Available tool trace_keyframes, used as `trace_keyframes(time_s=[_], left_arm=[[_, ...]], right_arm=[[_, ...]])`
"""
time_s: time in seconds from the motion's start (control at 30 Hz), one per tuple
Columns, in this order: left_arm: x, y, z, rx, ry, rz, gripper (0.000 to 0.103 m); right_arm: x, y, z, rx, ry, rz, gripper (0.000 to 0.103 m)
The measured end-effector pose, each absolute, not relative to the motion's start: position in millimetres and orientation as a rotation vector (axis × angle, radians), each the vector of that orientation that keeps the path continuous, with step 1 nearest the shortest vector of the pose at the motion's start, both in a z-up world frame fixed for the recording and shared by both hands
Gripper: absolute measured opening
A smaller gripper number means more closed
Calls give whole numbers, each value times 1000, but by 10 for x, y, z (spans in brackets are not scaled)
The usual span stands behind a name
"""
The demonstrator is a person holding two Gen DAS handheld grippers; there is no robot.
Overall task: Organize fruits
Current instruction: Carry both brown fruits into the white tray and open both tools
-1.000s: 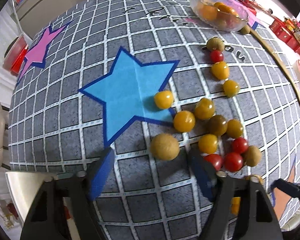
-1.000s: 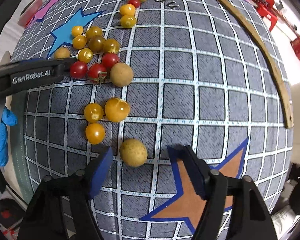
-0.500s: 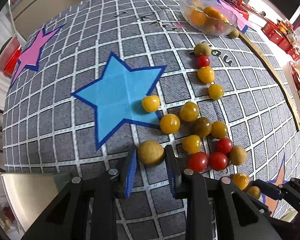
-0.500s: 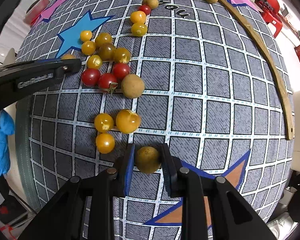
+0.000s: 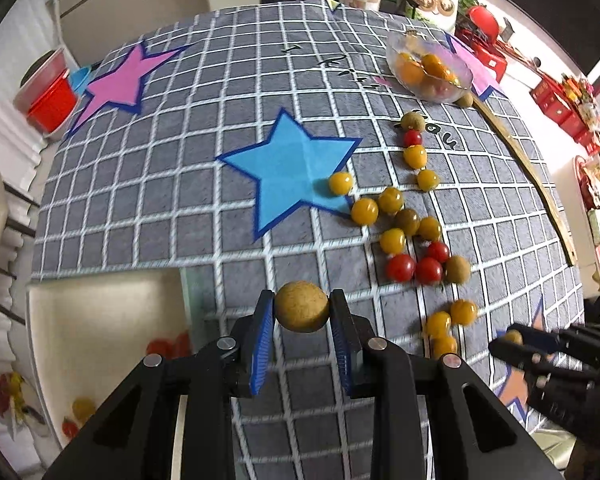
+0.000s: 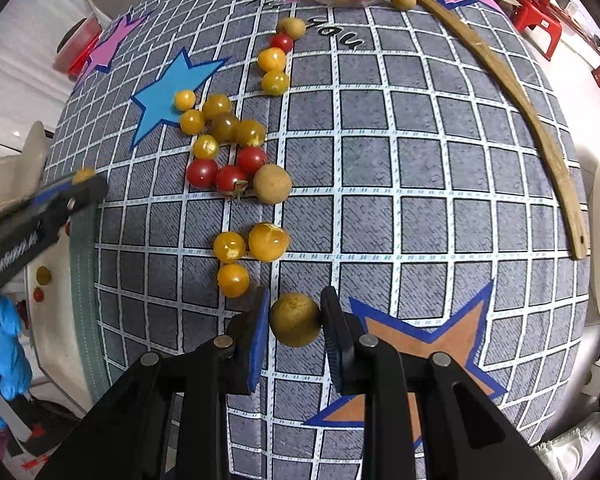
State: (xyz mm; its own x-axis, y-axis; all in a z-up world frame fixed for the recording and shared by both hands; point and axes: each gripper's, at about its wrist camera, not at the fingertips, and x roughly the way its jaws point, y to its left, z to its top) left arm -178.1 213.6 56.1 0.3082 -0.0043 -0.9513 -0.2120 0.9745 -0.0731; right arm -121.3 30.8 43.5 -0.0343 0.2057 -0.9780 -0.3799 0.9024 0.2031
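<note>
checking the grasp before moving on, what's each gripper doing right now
left gripper: closed on a brown round fruit.
right gripper: closed on a yellow-brown round fruit.

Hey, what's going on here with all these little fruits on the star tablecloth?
A person is sorting fruit with two handheld grippers. The left gripper is shut on a round brown longan-like fruit, and the right gripper is shut on a similar yellow-brown round fruit. Both fruits look clear of the grey checked tablecloth. Red and yellow cherry tomatoes lie loose on the cloth, and a clear glass bowl at the far side already holds some fruit.
</note>
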Motion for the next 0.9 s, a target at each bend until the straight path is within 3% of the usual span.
trace_keyframes(time_s=[0.33, 0.9], left_arm=[[-2326, 2436, 664, -245, 1248, 212, 29], [-3423, 3225, 519, -412, 1264, 461, 29]], right_arm=[[-1376, 441, 691, -169, 1509, 514, 28], [-1889, 1770, 873, -370, 1448, 792, 28]])
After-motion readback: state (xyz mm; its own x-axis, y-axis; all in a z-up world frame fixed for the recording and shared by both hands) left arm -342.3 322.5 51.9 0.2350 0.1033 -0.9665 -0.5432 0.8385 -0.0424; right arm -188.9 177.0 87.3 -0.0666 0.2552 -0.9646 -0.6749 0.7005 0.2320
